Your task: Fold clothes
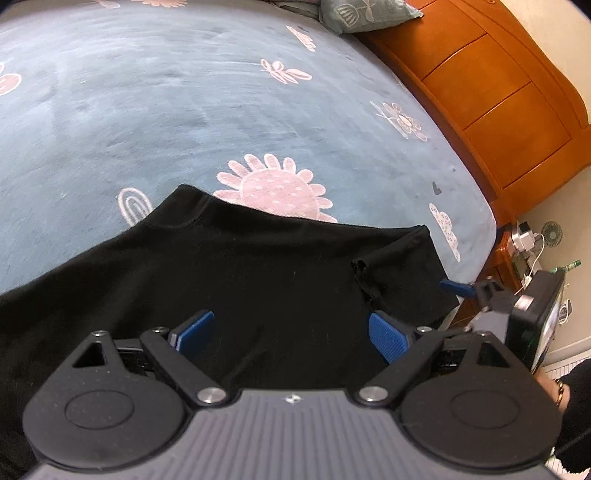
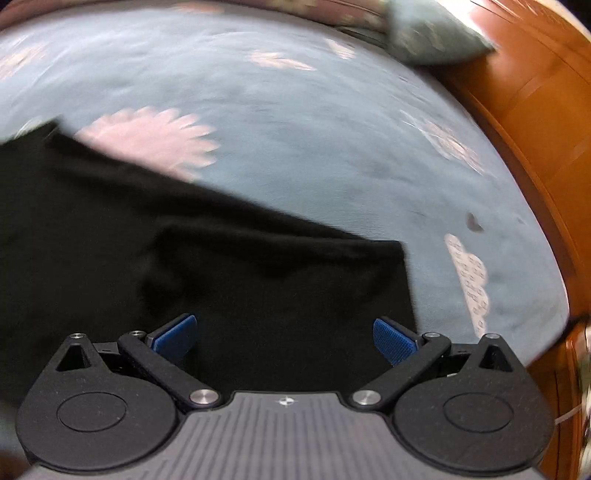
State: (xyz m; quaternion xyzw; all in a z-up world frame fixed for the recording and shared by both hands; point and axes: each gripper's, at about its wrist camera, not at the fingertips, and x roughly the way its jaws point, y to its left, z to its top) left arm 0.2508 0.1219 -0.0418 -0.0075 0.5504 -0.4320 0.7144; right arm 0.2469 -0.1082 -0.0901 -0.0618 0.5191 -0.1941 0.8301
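Hovering wide-jawed, empty: left gripper [image 1: 288,332] over black cotton garment [image 1: 258,266]; right gripper [image 2: 284,338] nearer its sleeve toward the bed's [image 1: 184,92] right edge.

blue flowered bedspread [image 1: 184,110] | pillow [image 1: 365,14] (patterned) | wooden headboard [image 1: 498,92]

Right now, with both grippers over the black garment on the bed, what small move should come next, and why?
Probably lower the right gripper onto the black garment's near right corner and close on it. Both it and the left gripper are open and empty above the cloth, which lies spread on the blue bedspread, so no fold can start without a grip.
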